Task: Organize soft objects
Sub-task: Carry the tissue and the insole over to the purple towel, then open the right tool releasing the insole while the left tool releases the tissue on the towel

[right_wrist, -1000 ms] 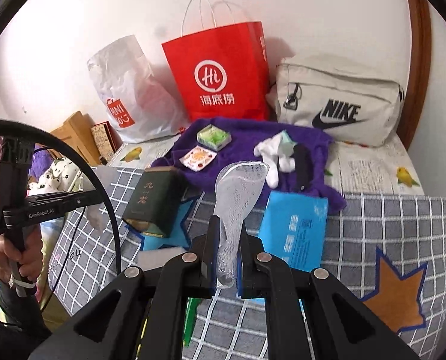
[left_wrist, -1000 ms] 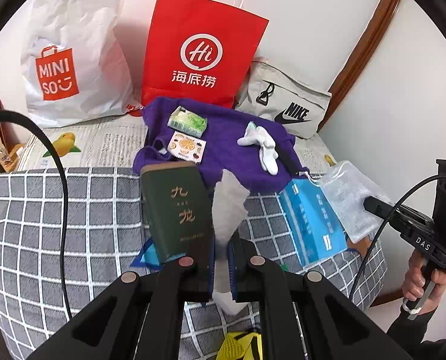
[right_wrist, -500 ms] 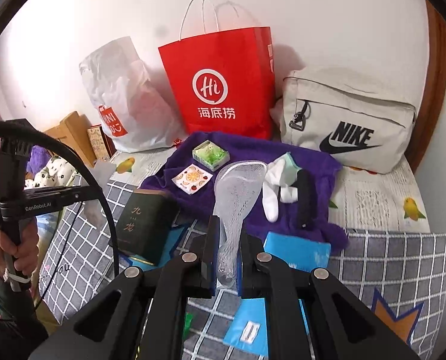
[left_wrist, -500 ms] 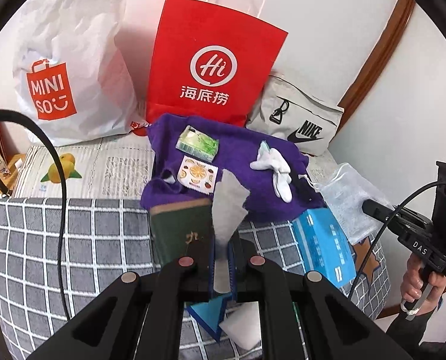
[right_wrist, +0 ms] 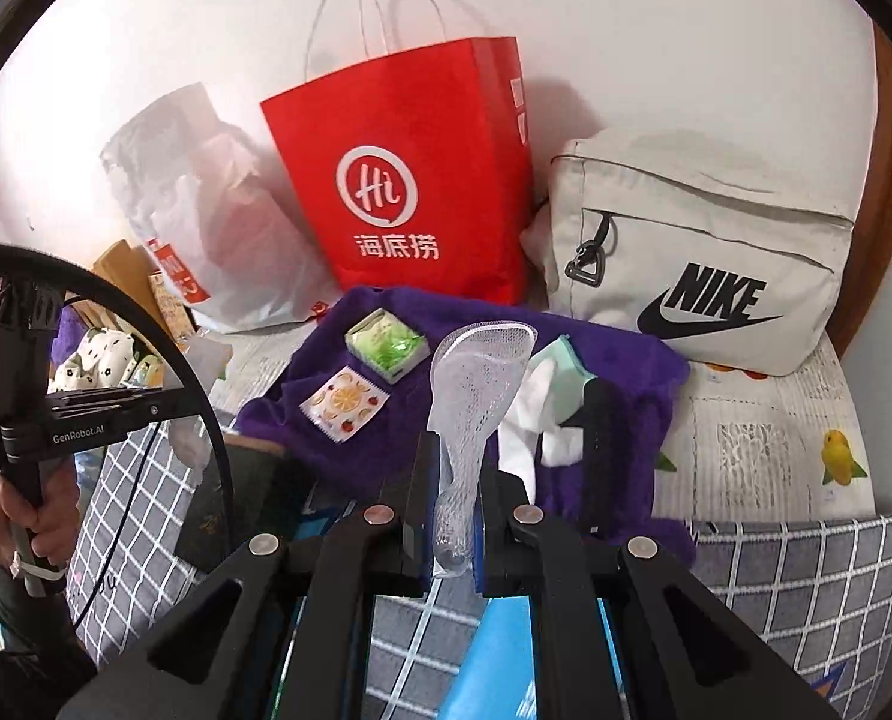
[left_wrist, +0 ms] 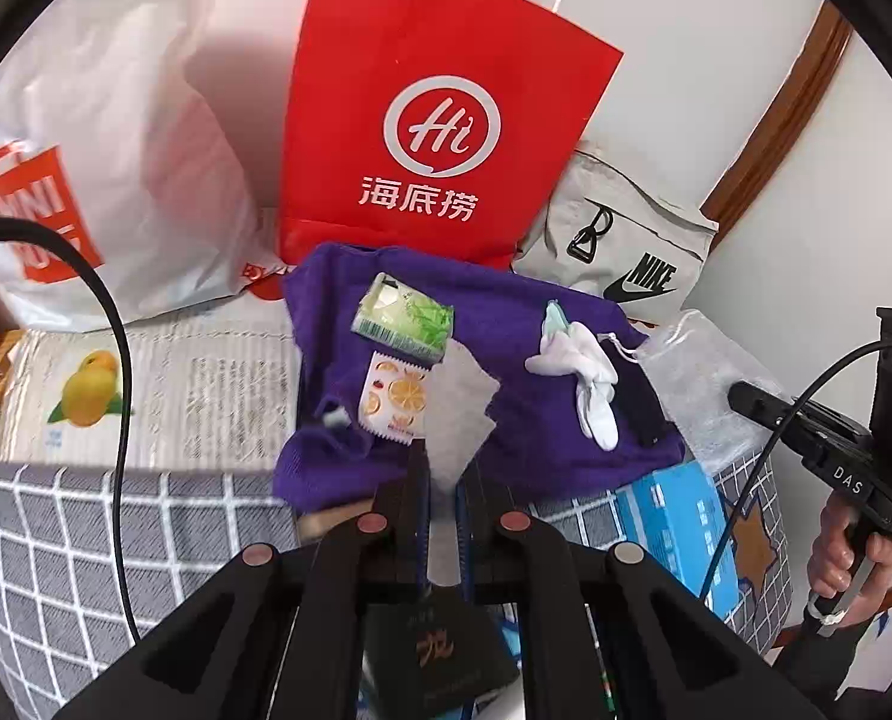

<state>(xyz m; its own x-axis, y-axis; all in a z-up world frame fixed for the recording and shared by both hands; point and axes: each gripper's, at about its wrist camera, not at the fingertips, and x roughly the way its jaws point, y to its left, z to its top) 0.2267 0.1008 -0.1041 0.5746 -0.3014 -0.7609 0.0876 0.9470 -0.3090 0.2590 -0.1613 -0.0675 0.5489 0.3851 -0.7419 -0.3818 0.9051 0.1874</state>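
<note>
We are gripping a thin white pouch (left_wrist: 457, 414) above the purple cloth (left_wrist: 505, 312): left gripper (left_wrist: 443, 516) and right gripper (right_wrist: 453, 516) both clenched on its edges. It is handling limp, light; edges suit.

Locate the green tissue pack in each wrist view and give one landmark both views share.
Left wrist: green tissue pack sits centre, on the purple cloth, just above the fruit-print sachet.
Right wrist: left of centre, on the same cloth, up-right of the sachet.
Shared landmark: the red paper bag behind.

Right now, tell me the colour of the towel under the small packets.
Purple towel; clearest in the right wrist view.
</note>
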